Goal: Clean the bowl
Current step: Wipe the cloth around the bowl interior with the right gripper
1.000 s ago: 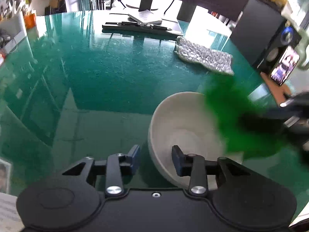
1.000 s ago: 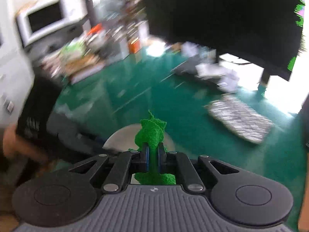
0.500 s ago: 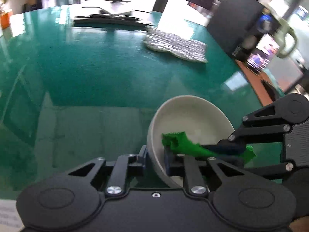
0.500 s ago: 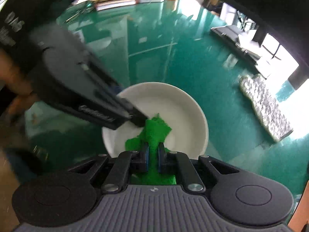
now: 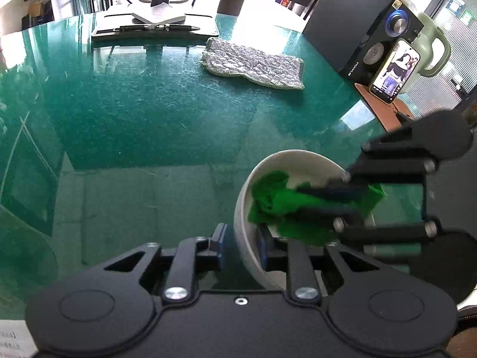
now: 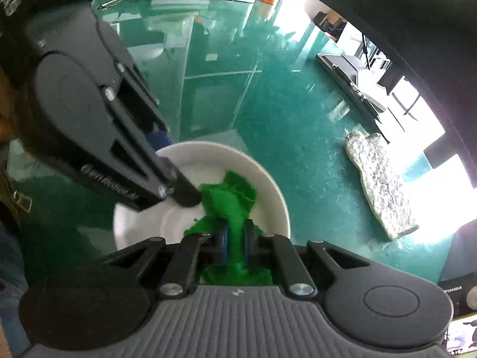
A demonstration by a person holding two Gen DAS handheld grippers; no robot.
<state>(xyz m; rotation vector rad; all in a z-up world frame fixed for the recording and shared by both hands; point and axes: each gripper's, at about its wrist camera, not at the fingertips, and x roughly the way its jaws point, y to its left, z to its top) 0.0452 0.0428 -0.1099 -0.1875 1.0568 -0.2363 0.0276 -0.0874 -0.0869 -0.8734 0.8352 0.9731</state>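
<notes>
A white bowl [image 5: 298, 161] [image 6: 265, 188] stands on the green glass table [image 5: 149, 119]. My left gripper [image 5: 241, 240] [image 6: 177, 170] straddles the bowl's near wall, one finger inside and one outside. Its jaws are opening, and a thin gap shows between the outer pad and the wall. My right gripper [image 6: 235, 235] [image 5: 301, 198] is shut on a bright green cloth [image 6: 229, 197] [image 5: 268, 200]. It reaches into the bowl from the right, and the cloth lies against the inner wall and bottom.
A grey quilted cloth [image 5: 253, 62] [image 6: 381, 185] lies farther back on the table. A black speaker [image 5: 357, 29], a lit phone [image 5: 393, 71] and a pale jug [image 5: 429, 44] stand at the right. A keyboard with pens [image 5: 155, 28] sits at the far edge.
My right gripper has come down with the green cloth from above the bowl into it. My left gripper closed in on the bowl's wall, then eased apart a little.
</notes>
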